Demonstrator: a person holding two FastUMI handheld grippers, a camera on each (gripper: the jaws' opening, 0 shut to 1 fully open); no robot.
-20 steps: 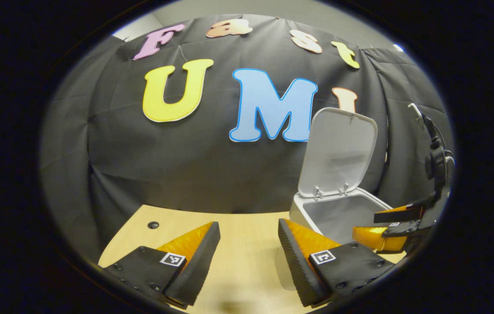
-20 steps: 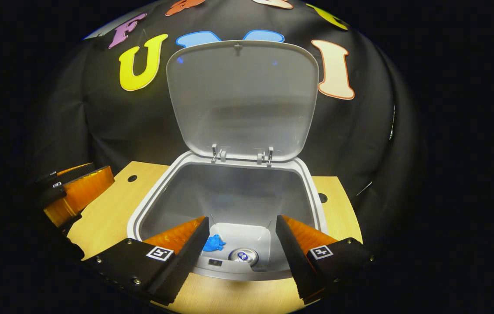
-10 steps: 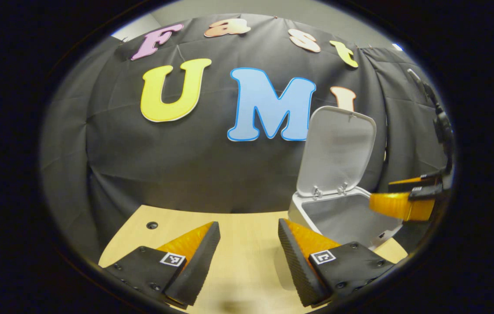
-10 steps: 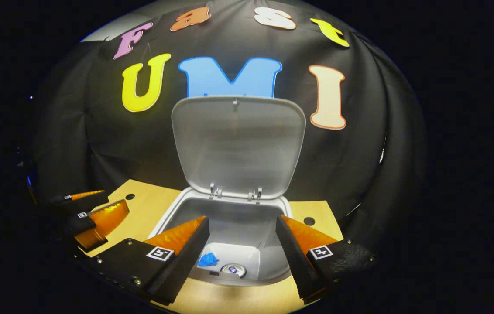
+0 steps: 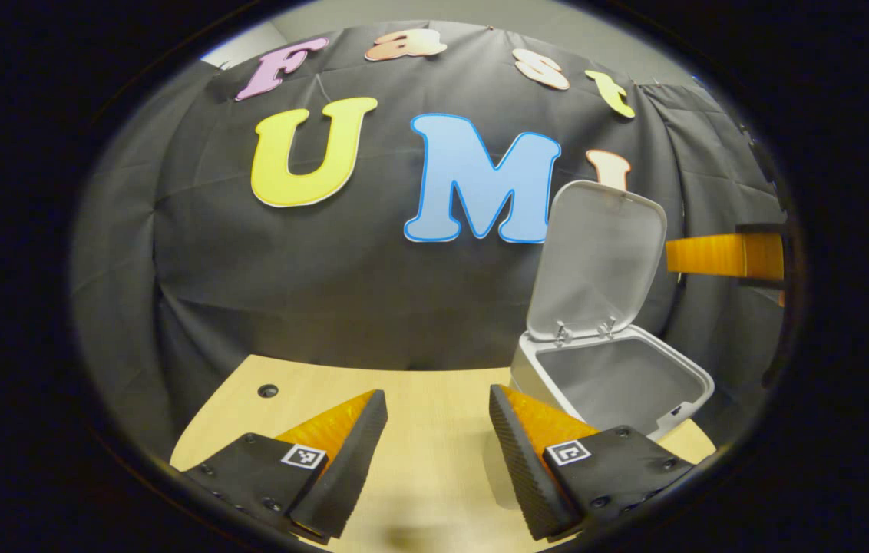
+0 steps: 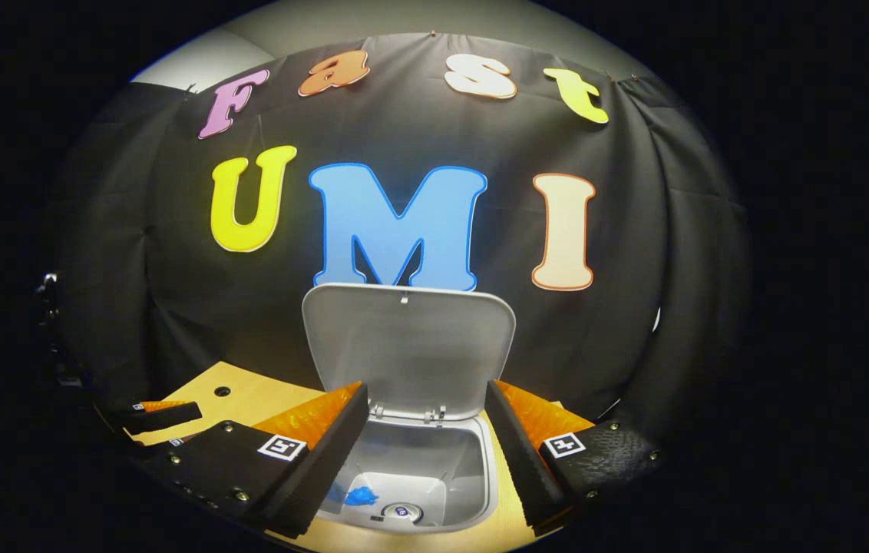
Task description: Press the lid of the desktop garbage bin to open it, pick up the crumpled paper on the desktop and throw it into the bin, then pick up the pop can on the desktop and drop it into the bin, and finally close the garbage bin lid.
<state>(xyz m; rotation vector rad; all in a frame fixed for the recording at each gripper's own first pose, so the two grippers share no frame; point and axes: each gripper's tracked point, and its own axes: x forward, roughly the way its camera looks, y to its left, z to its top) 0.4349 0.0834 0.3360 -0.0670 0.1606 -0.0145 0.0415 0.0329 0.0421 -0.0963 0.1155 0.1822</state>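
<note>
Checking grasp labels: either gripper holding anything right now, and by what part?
Nothing held. Left gripper and right gripper are both open and empty; the crumpled paper and pop can lie inside the bin.

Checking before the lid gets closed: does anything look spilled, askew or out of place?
Nothing stands out. The crumpled paper and pop can lie at the bottom of the bin, and its lid stands upright and open.

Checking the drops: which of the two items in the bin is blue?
The crumpled paper, a wrinkled blue wad on the bin floor. The can beside it shows a round silver top.
</note>
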